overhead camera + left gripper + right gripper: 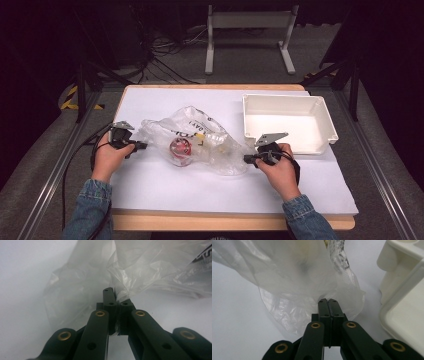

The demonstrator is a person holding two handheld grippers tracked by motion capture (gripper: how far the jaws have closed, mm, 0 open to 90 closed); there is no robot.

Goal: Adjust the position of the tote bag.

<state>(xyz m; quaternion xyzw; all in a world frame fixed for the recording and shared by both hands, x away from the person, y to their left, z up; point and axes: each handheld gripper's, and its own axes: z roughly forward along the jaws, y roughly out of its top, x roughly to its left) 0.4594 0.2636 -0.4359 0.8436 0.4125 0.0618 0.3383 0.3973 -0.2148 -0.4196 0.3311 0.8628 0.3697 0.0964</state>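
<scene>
Left hand-held gripper [141,145] in the high view pinches the clear plastic bag [192,137] at its 9 o'clock edge; right hand-held gripper [247,159] pinches its 4 o'clock corner. Bag lies mid-table [165,192], red round item [180,148] inside, white bin [287,123] at 2 o'clock. Left gripper view: jaws together on a bag [140,272] fold. Right gripper view: jaws clamped on the bag [294,277] edge, bin [404,290] at 3 o'clock.

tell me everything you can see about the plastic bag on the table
The bag is thin, clear, crinkled plastic with black print, lying slack on the white table left of the tray. Inside sit a round red item and something yellowish. The left gripper pinches its left edge, the right gripper its right edge, both shut on the film.
</scene>
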